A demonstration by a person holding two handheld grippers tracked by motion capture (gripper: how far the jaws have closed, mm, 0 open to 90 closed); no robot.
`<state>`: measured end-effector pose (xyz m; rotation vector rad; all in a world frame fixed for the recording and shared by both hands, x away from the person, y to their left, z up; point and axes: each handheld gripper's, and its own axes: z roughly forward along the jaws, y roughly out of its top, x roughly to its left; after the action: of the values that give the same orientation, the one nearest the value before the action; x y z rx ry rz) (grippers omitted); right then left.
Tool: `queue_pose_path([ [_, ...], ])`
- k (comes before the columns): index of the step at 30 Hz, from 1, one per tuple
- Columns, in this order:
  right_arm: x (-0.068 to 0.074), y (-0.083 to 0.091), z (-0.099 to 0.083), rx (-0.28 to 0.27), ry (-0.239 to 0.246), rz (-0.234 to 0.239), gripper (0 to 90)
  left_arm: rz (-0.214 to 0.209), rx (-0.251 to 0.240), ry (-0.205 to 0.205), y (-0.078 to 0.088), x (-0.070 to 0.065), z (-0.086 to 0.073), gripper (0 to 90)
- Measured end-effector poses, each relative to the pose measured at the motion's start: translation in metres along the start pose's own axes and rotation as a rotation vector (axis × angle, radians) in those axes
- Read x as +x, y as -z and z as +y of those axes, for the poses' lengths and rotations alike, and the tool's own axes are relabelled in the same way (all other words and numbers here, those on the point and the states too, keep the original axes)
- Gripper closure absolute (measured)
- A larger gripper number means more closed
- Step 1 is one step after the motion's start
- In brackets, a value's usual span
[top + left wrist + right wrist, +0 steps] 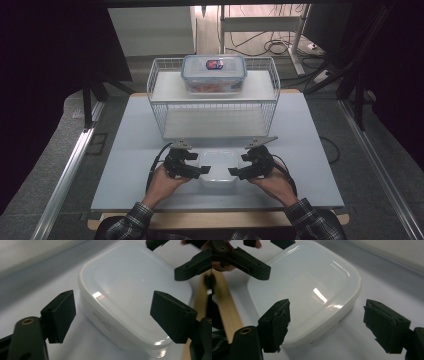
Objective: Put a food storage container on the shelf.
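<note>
While both jaws gape, L gripper & R gripper flank glossy rounded-square plastic box.

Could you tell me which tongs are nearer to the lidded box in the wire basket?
Neither clearly: the left tongs and right tongs flank the white container in front of the wire basket, similarly far from the lidded box.

White lidded plastic container, rounded corners, upright on table, near front edge.
</note>
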<state>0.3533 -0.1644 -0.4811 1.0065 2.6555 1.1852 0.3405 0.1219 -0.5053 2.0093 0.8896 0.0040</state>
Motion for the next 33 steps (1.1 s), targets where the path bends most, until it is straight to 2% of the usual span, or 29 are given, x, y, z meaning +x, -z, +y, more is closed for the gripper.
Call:
queue_pose_path([
  [3, -0.001, -0.002, -0.001, 0.02, -0.059, 0.068, 28.0, -0.011, 0.001, 0.008, 0.0, 0.0, -0.002, 27.1],
  [4, -0.001, -0.003, -0.002, 0.031, -0.078, 0.093, 27.7, -0.048, 0.005, 0.045, 0.002, -0.001, -0.005, 27.4],
  [6, 0.001, -0.001, -0.004, 0.038, -0.093, 0.099, 31.7, -0.063, 0.011, 0.082, 0.005, -0.003, -0.01, 30.0],
  [7, 0.002, 0.001, -0.004, 0.039, -0.099, 0.098, 36.1, -0.066, 0.01, 0.087, 0.007, -0.004, -0.012, 32.4],
  [10, 0.001, 0.009, -0.007, 0.028, -0.132, 0.102, 49.3, -0.036, 0.004, 0.091, 0.018, -0.011, -0.015, 48.7],
  [13, 0.0, 0.013, -0.01, 0.018, -0.179, 0.118, 56.6, -0.025, -0.002, 0.112, 0.022, -0.014, -0.016, 55.5],
  [15, 0.002, 0.016, -0.009, 0.015, -0.194, 0.105, 62.2, -0.014, -0.026, 0.133, 0.023, -0.015, -0.017, 59.7],
  [19, 0.002, 0.023, -0.006, -0.013, -0.206, 0.08, 73.6, 0.062, -0.064, 0.119, 0.026, -0.021, -0.015, 69.3],
  [21, 0.001, 0.023, -0.006, -0.031, -0.21, 0.07, 76.8, 0.066, -0.085, 0.145, 0.026, -0.021, -0.016, 72.8],
  [22, 0.001, 0.024, -0.007, -0.043, -0.211, 0.057, 78.6, 0.066, -0.085, 0.145, 0.026, -0.021, -0.016, 76.3],
  [25, 0.004, 0.023, -0.007, -0.075, -0.186, 0.002, 78.1, 0.076, -0.091, 0.16, 0.025, -0.021, -0.017, 78.9],
  [28, 0.005, 0.02, -0.008, -0.113, -0.184, -0.017, 78.0, 0.077, -0.097, 0.177, 0.024, -0.02, -0.017, 78.9],
  [31, 0.006, 0.019, -0.009, -0.135, -0.174, -0.032, 78.2, 0.107, -0.098, 0.17, 0.023, -0.022, -0.016, 78.9],
  [33, 0.008, 0.02, -0.009, -0.156, -0.164, -0.046, 78.3, 0.109, -0.111, 0.167, 0.025, -0.022, -0.015, 78.8],
])
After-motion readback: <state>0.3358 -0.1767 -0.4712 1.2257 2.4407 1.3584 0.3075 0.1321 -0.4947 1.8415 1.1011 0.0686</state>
